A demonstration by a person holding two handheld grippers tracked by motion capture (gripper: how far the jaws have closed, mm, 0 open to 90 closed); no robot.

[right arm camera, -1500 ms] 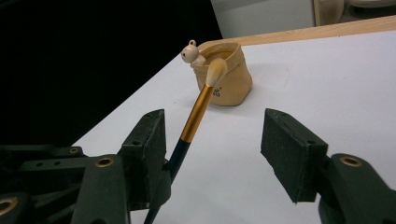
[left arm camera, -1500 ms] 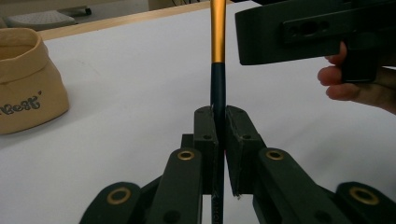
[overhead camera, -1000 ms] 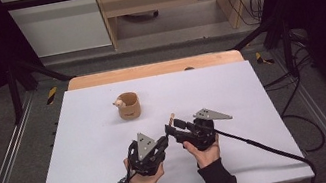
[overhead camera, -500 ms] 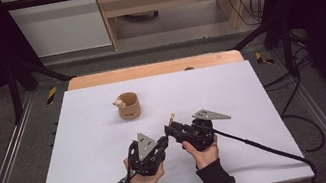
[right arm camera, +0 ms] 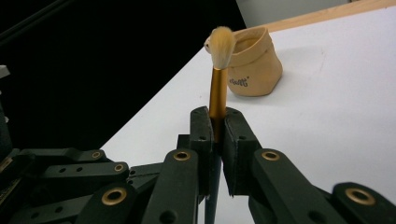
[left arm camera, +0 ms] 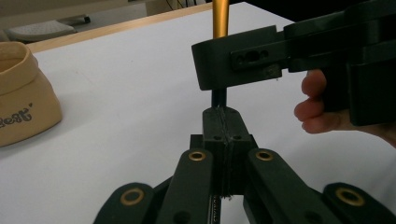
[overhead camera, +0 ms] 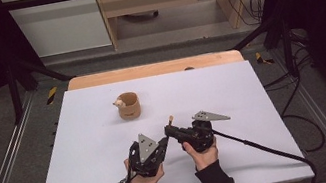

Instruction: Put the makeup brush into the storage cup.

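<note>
1. Your two grippers meet near the middle of the white tabletop (overhead camera: 252, 91), a little toward your edge. Bare white surface lies to the left, the right and behind toward the far wooden edge.
2. The one thing standing nearby is the tan pouch (overhead camera: 128, 106), up-left of the grippers and well apart from them; a small pale object sits at its rim.
3. Your right gripper (right arm camera: 214, 123) is pinching a makeup brush (right arm camera: 218, 74) by its gold ferrule. Its jaws have just been closing, with the brush between them, and they now press on it from both sides.
4. Your left gripper (left arm camera: 223, 122) has its jaws pressed together on the brush's dark handle, just below the right gripper's jaw.
5. The brush's long axis runs upright in both gripper views: pale bristle tuft at the far end, gold ferrule next, dark handle toward the left gripper. In the high view the tuft (overhead camera: 171, 119) shows just past the right gripper (overhead camera: 172, 131), pointing away from you.
6. The tabletop is a matte white sheet over a wooden board, inside a metal frame. Beyond are grey floor, a pale wooden unit and loose cables at right.
</note>
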